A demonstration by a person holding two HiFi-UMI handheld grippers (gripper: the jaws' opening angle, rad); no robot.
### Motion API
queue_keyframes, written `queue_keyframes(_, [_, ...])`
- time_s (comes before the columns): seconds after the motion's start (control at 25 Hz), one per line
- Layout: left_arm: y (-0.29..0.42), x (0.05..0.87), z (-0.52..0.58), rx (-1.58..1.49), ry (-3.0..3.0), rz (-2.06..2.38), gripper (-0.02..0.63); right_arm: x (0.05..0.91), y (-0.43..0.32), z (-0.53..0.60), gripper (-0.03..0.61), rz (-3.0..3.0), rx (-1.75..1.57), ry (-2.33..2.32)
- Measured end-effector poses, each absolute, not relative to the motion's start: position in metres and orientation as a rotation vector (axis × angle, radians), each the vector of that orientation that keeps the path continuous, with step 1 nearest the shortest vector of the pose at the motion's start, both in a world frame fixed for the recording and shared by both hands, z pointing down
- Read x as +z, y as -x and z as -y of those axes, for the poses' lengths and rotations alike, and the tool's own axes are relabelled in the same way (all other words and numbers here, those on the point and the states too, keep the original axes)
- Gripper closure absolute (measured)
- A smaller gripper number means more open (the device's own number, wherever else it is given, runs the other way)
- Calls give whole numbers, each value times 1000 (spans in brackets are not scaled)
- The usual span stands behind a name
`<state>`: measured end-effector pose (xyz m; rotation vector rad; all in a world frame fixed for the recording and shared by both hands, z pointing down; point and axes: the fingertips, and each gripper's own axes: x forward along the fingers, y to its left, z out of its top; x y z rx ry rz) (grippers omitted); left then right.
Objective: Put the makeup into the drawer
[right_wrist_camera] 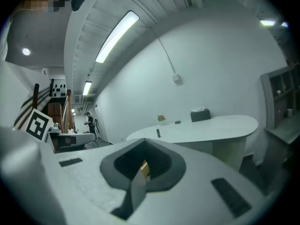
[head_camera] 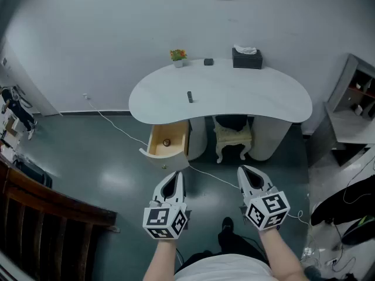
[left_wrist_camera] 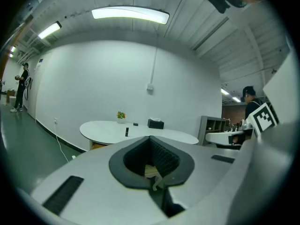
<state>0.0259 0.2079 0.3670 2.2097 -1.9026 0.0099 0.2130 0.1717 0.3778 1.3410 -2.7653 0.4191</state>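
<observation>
A small dark makeup stick lies on the white curved table; it also shows far off in the left gripper view and the right gripper view. Below the table's left end a wooden drawer is pulled out, with a small round thing inside. My left gripper and right gripper are held side by side above the floor, well short of the table. Both point at the table with jaws together and nothing between them.
On the table's far edge stand a flower pot, a small dark item and a black tissue box. A pale stool sits under the table. A white cable crosses the floor. A grey shelf stands at right and dark wooden furniture at left.
</observation>
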Motion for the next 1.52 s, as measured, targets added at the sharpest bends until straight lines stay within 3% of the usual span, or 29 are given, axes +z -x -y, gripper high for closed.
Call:
queue_keyframes(0.48, [-39,380,-141,57,-2120,1984,607,380,-232,-103,577,2848,451,-1219])
queue_keyframes(1.12, [-17,386,-64,130,-2061,2011,480,376,-215,-36,577,2907,489,-1150])
queue_keyframes(1.52, [16,392,26,161,-2115,1956,445,377,-190,37,577,2872,506,-1237])
